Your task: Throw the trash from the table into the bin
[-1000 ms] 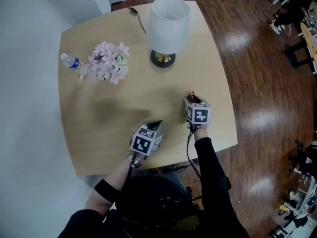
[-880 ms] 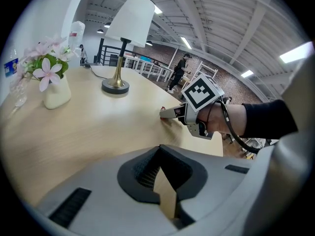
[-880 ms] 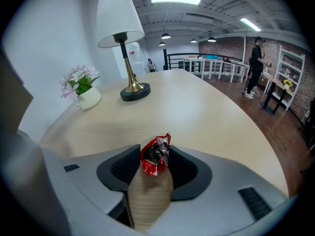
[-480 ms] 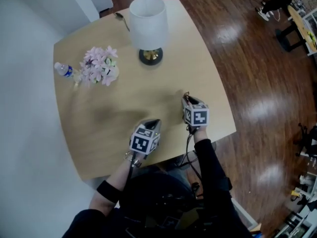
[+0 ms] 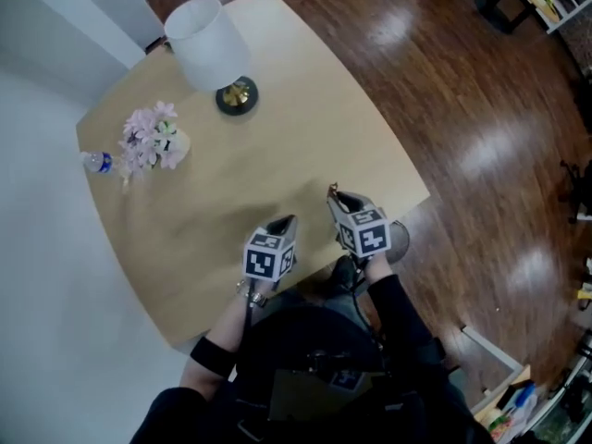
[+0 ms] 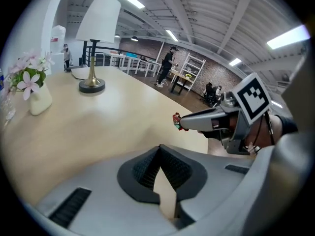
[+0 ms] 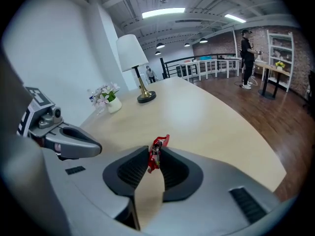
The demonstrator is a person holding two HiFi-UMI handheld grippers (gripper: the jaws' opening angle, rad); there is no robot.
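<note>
A small crumpled red wrapper (image 7: 156,154) is pinched between the pads of my right gripper (image 7: 153,156), whose jaws have just been closing on it. The left gripper view shows the wrapper (image 6: 176,121) poking out of the right gripper's (image 6: 183,125) tips above the tabletop. In the head view the right gripper (image 5: 332,194) hovers over the table's near right corner. My left gripper (image 5: 289,220) is just to its left, shut and empty, its pads (image 6: 158,150) meeting at the tips. No bin is identifiable.
On the light wooden table (image 5: 277,118) stand a white-shaded lamp (image 5: 205,40) at the far side, a vase of pink flowers (image 5: 153,141) and a small water bottle (image 5: 95,163) at the left. Dark wooden floor (image 5: 462,91) lies to the right. A round grey object (image 5: 400,239) sits below the near right corner.
Both grippers have drawn back toward the table's near edge, the right one further, to the near right corner. The head view has swung, so lamp and flowers sit further up and left.
</note>
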